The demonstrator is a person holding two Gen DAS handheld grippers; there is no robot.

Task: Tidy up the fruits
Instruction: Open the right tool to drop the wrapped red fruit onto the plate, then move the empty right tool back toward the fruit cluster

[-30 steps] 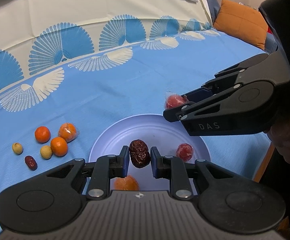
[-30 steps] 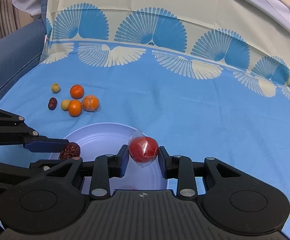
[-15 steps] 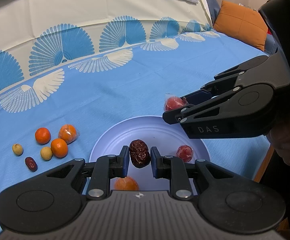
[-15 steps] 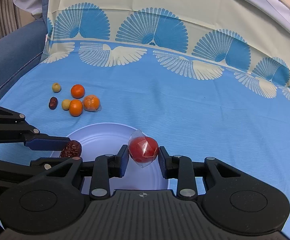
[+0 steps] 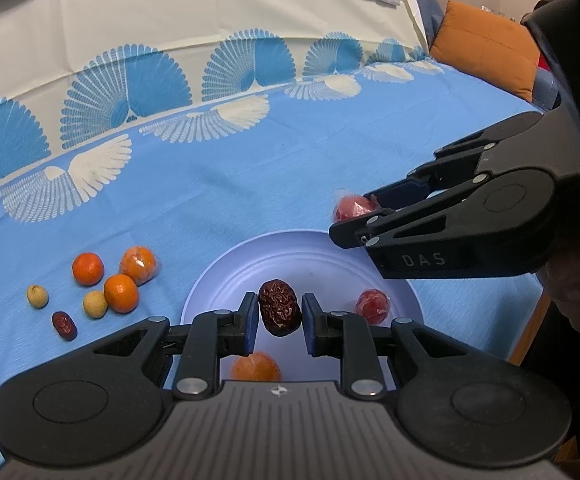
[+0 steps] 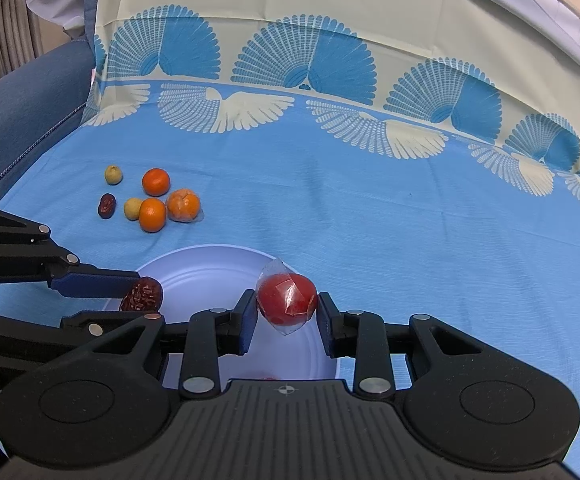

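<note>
Only leftward: plated orange (image 5: pixel 255 367)

My left tool (image 5: pixel 280 316) body hides the near rim of the plate (image 5: pixel 226 264) and the lower half of the orange (image 5: pixel 256 366) behind it. My right tool (image 6: pixel 286 312) body covers the plate's near edge too; only a red sliver (image 6: pixel 268 378) shows above it, can't tell what. From the left camera, the wrapped red fruit (image 5: pixel 350 208) is half hidden by my right tool's fingers. My hand (image 5: pixel 578 292) is dark and cut off at the frame edge.
</note>
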